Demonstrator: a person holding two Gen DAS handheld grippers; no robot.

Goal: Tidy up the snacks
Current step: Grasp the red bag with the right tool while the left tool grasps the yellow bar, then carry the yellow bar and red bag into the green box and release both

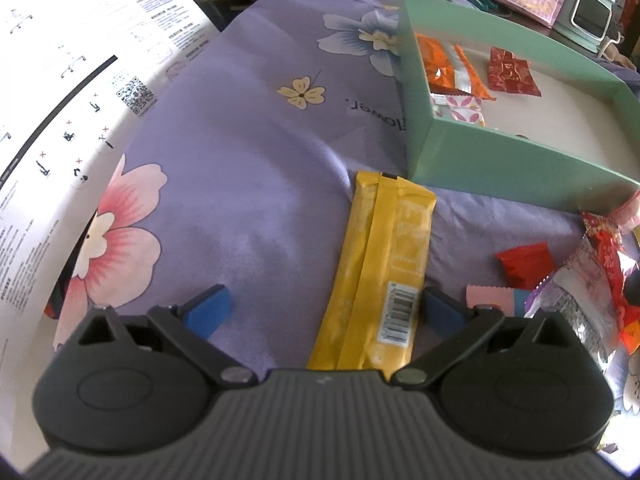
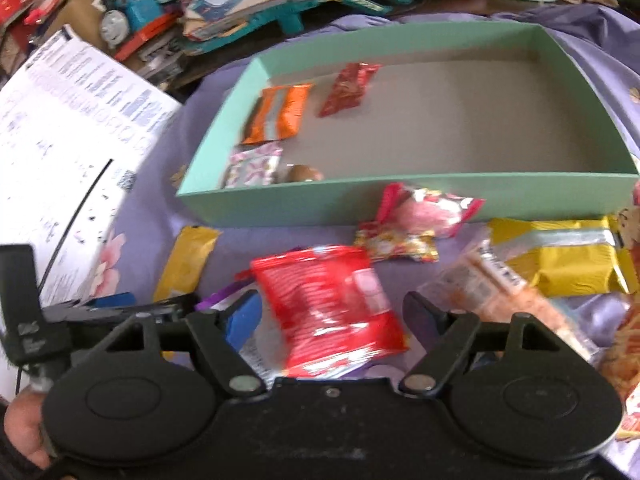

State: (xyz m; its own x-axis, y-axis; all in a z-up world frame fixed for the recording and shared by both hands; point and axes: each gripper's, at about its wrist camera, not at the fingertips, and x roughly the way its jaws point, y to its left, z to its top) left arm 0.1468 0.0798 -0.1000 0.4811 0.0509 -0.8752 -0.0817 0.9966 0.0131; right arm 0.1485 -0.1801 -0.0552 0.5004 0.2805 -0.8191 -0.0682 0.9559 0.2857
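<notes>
A long yellow snack bar [image 1: 384, 264] lies on the purple flowered cloth, in front of the mint-green box [image 1: 480, 168]. My left gripper [image 1: 324, 310] is open around the bar's near end. Its right blue pad is against the bar and its left pad stands well clear. In the right wrist view my right gripper [image 2: 334, 320] has its pads against both sides of a red snack packet [image 2: 328, 304], which sits tilted above other wrappers. The green box [image 2: 280, 204] holds an orange packet [image 2: 280, 116], a red packet [image 2: 348, 88], a pink patterned packet [image 2: 252, 166] and a small brown round item.
Loose snacks lie before the box: a yellow pack [image 2: 560, 264], a pink-and-red candy bag [image 2: 424, 208] and a clear packet [image 2: 492, 292]. A large white printed sheet [image 1: 60, 100] rises on the left. Books and a blue toy train [image 2: 128, 16] crowd the back.
</notes>
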